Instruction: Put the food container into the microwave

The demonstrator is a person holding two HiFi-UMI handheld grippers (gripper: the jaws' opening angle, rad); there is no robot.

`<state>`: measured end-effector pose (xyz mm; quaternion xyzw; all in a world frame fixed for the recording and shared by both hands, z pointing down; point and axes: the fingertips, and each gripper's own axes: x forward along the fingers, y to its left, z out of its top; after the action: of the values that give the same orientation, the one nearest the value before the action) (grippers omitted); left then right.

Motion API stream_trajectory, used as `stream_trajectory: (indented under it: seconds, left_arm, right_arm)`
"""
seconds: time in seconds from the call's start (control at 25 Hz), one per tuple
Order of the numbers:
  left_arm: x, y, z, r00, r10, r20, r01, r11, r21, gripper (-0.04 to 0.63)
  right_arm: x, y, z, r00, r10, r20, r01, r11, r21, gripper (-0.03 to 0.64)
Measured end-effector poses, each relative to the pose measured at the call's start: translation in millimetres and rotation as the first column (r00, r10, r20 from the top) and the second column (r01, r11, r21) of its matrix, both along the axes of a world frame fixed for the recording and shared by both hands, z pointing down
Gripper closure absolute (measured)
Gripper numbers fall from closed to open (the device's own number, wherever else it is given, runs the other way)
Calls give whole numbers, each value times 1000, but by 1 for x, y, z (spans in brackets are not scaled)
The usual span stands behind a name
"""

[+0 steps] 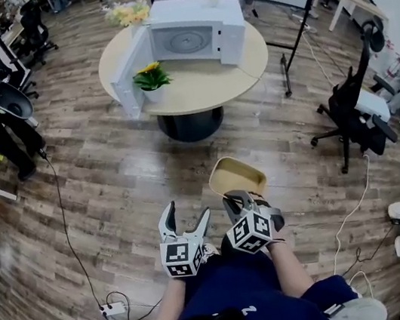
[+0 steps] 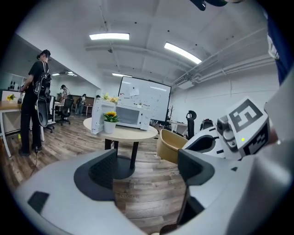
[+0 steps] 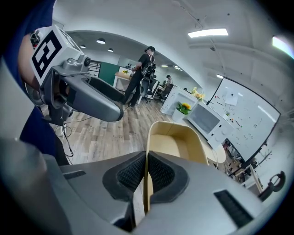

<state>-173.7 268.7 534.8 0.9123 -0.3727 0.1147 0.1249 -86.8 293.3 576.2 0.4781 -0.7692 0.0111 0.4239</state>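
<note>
The right tool (image 3: 146,158), pinched shut on the near wall of the container (image 3: 177,142) jutting ahead of it, should carry it level to the open microwave (image 1: 197,33) far ahead on the table (image 1: 202,86), with the wide, empty left tool (image 2: 147,158) beside it ready to steady.

Potted sunflower (image 1: 152,77) on round table (image 1: 202,86)
</note>
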Motion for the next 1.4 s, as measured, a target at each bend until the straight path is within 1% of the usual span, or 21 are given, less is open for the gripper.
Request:
stream_trajectory:
  seconds: [0.08, 0.16, 0.24, 0.4, 0.52, 0.68, 0.84, 1.0, 1.16, 1.28, 1.4]
  left_arm:
    - [-3, 0, 4, 1000, 6, -10, -6, 1000, -23, 195]
    - [-2, 1, 7, 999, 20, -33, -21, 998, -57, 195]
    - [2, 0, 8, 998, 27, -55, -31, 997, -72, 195]
    - [9, -11, 9, 999, 34, -39, -36, 998, -60, 195]
    - [12, -22, 11, 999, 27, -38, -30, 997, -71, 195]
    - [21, -42, 14, 999, 10, -45, -15, 995, -97, 195]
    - [32, -68, 15, 999, -25, -36, 21, 994, -106, 195]
    - [47, -106, 16, 997, -71, -24, 68, 992, -106, 195]
    - [66, -141, 15, 991, -127, -47, 119, 984, -133, 195]
    - [81, -166, 13, 986, -161, -50, 154, 980, -127, 196]
    - [99, -185, 13, 980, -190, -58, 182, 976, -123, 196]
  right_arm:
    - [-5, 1, 3, 1000, -1, 4, 1, 1000, -6, 594]
    - [-7, 2, 6, 1000, -2, 4, 2, 1000, -12, 594]
    - [-7, 2, 9, 1000, -8, 8, 8, 1000, -17, 594]
    - [-4, -10, 11, 1000, -19, 12, 19, 1000, -18, 592]
    - [1, -24, 10, 999, -29, 14, 29, 1000, -12, 592]
    - [12, -49, 10, 998, -58, 38, 58, 998, -7, 592]
    - [28, -83, 12, 995, -92, 30, 93, 996, -15, 592]
    - [50, -129, 12, 990, -136, 22, 137, 991, -13, 592]
    - [68, -172, 9, 981, -195, 14, 195, 981, -3, 592]
    - [81, -200, 4, 972, -233, 14, 233, 972, 12, 592]
    - [97, -219, 7, 964, -266, 19, 266, 964, 7, 592]
